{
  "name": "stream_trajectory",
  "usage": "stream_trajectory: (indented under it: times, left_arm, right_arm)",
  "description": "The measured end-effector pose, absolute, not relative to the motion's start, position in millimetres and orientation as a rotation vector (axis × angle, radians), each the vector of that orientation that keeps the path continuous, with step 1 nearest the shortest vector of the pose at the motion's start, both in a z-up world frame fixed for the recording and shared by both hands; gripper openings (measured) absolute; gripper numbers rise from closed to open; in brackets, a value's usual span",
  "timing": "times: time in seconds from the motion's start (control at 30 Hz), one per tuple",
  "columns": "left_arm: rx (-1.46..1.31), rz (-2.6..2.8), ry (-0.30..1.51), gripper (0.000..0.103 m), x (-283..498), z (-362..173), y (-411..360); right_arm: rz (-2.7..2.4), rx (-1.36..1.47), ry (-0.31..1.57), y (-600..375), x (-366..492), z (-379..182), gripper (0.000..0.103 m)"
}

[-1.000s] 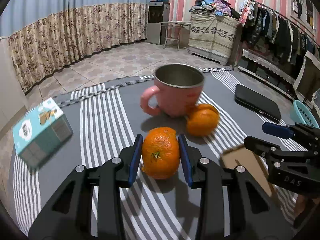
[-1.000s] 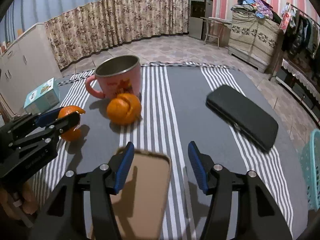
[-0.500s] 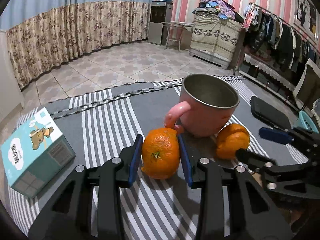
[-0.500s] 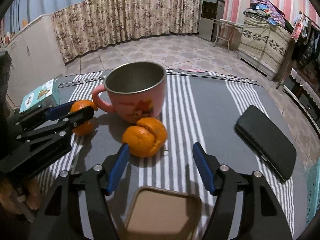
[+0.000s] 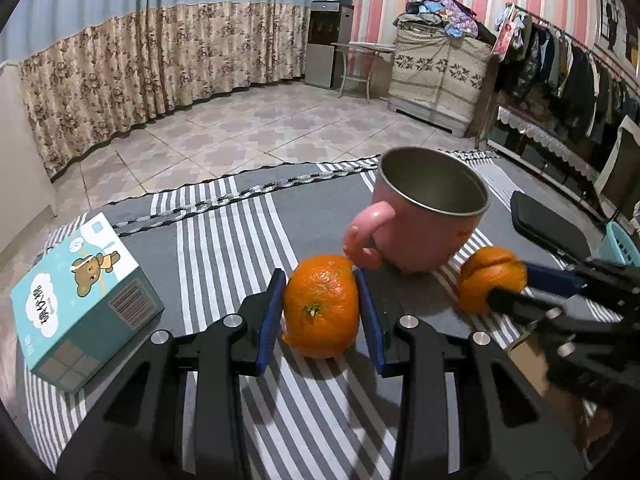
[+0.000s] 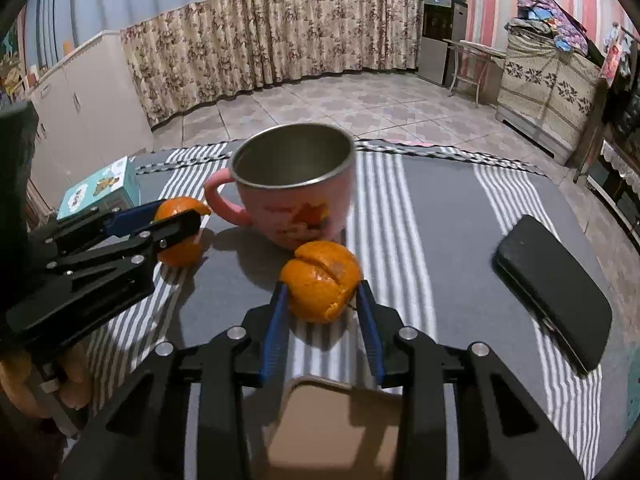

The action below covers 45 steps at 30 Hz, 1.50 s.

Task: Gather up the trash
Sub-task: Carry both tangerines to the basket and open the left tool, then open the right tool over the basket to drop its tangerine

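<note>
My left gripper (image 5: 321, 309) is shut on an orange peel shell (image 5: 321, 305) and holds it just left of the pink mug's (image 5: 424, 216) handle; it also shows in the right wrist view (image 6: 178, 224). My right gripper (image 6: 323, 304) has its fingers on both sides of a second split orange peel (image 6: 321, 280) in front of the mug (image 6: 292, 192), closed in near its sides but not clearly pressing it. That peel shows in the left wrist view (image 5: 486, 280) with the right gripper's fingers (image 5: 516, 304) around it.
A teal tissue box (image 5: 80, 300) lies at the table's left. A black case (image 6: 554, 292) lies at the right. A brown flat item (image 6: 336, 428) sits under my right gripper. A turquoise basket (image 5: 622, 240) stands off the right edge. The striped cloth (image 6: 416, 200) covers the table.
Both grippers moved forward toward the mug. My right gripper advanced over the brown item and now brackets the split peel, its jaws narrower. My left gripper still holds its peel.
</note>
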<state>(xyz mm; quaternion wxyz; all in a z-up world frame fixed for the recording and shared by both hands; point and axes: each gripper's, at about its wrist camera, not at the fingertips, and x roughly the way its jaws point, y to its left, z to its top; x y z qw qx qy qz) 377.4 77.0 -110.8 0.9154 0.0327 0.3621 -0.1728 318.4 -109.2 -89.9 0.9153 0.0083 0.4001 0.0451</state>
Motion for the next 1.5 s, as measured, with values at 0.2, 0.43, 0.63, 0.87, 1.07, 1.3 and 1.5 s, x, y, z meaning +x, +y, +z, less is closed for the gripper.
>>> stream_trajectory:
  times: [0.2,0.43,0.63,0.87,1.07,1.3,1.5]
  left_arm:
    - [0.107,-0.341,0.712,0.035,352,-83,51]
    - [0.157,-0.352,0.625,0.035,301,-39,-21]
    - [0.143,-0.446,0.571,0.035,251,-17,-120]
    - [0.143,-0.639,0.575,0.035,202,-26,-262]
    - [0.173,-0.756,0.639,0.035,181,-62,-358]
    - [0.270,-0.798,0.666,0.043,177,-89,-416]
    - [0.298,-0.794,0.642,0.080,181,-85,-427]
  right_arm:
    - [0.049,0.038,0.759,-167,286,-66,0.034]
    - [-0.070,0.053,0.655,-269,228,-26,0.034]
    - [-0.203,0.065,0.606,-371,169,-7,0.034]
    - [-0.354,0.068,0.598,-480,112,-1,0.034]
    - [-0.413,0.135,0.639,-550,93,-28,0.025]
    - [-0.430,0.187,0.660,-590,88,-59,0.026]
    - [-0.442,0.252,0.676,-604,87,-78,0.051]
